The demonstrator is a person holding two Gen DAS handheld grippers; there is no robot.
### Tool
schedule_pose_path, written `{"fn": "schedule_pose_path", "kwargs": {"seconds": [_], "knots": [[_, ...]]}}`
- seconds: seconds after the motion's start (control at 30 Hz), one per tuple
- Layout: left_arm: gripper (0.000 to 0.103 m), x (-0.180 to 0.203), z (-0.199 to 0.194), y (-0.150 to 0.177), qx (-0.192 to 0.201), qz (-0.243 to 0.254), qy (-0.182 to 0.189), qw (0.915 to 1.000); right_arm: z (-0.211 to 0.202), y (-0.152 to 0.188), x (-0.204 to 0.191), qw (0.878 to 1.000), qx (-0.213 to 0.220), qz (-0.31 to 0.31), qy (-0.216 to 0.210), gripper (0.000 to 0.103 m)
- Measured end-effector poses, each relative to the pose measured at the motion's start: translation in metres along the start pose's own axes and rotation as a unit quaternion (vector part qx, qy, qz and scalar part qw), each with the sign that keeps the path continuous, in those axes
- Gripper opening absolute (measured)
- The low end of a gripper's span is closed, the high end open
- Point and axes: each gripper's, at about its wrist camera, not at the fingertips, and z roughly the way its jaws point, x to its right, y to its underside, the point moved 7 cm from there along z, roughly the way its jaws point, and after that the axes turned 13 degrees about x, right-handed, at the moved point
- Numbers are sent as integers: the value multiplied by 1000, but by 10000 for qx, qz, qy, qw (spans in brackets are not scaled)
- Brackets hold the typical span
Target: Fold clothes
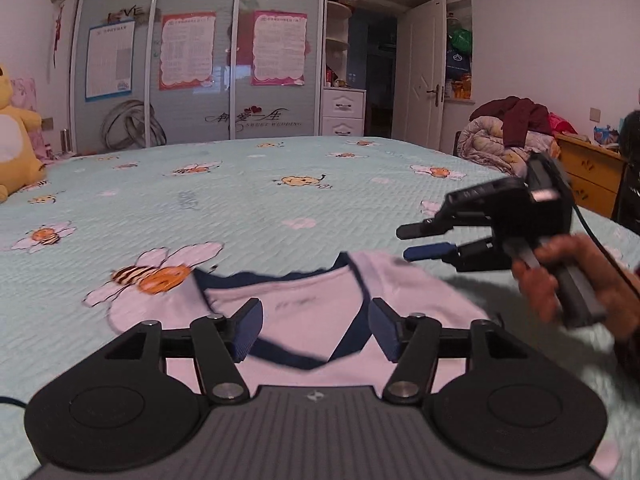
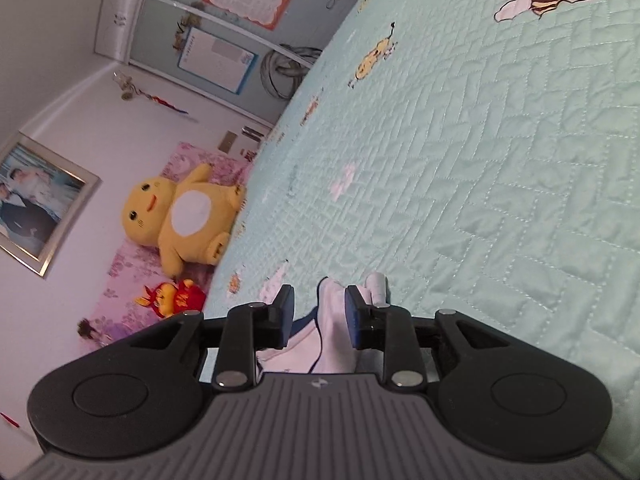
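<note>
Black, blue-padded fingers of the left gripper (image 1: 316,330) fill the bottom of the left wrist view, spread wide apart above a pale pink shirt with navy blue collar trim (image 1: 308,312), which lies on the mint-green quilted bedspread printed with bees and flowers (image 1: 248,208) at lower centre of the frame; whether the pads touch the cloth cannot be told. At right of that frame a hand (image 1: 576,284) holds the right gripper (image 1: 420,242), its fingers parted and hanging just above the shirt's right shoulder. Seen from the right wrist, a raised fold of the pink cloth stands between the parted fingers without being clamped. A yellow plush toy with a white belly (image 2: 184,216) sits at the left of that frame.
</note>
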Motion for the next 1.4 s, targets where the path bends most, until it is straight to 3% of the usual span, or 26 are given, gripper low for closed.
{"fn": "schedule_pose_path", "kwargs": {"seconds": [0.17,0.33,0.37,0.43,0.6,0.73,0.83,0.93,1.0,1.13,1.2,1.3,1.4], "knots": [[66,-23,-8,16,-64,-372,-246,9990,12,9,-3,9974,-147,-510,481,32],[66,-35,-11,27,-123,-557,-365,9977,21,18,-15,9862,-248,-1422,811,30],[66,-36,-11,29,-148,-614,-385,9973,23,19,-18,9838,-251,-1557,847,22],[66,-39,-12,33,-194,-750,-428,9961,20,16,-21,9895,-191,-1350,475,1],[68,-51,-12,44,-373,-1087,-535,9919,10,3,-19,9972,39,-380,-646,1],[68,-53,-8,51,-590,-1147,-596,9899,18,9,15,9994,-112,-204,-267,5],[69,-47,-9,43,-506,-957,-569,9925,13,8,27,9990,35,186,-405,7],[69,-40,-10,35,-404,-754,-538,9949,4,2,32,9956,280,505,-740,27],[69,-34,-9,28,-326,-584,-497,9965,1,-2,35,9939,327,616,-857,28],[69,-24,-4,22,-328,-192,-605,9974,4,-2,34,9961,227,406,-754,28],[69,-29,-4,24,-365,-296,-807,9956,7,0,30,9976,163,159,-652,28],[69,-41,-9,29,-432,-641,-981,9922,9,10,16,9969,155,-587,-497,28],[69,-44,-13,37,-535,-608,-1001,9917,13,21,3,9904,133,-1339,-313,29]]}}
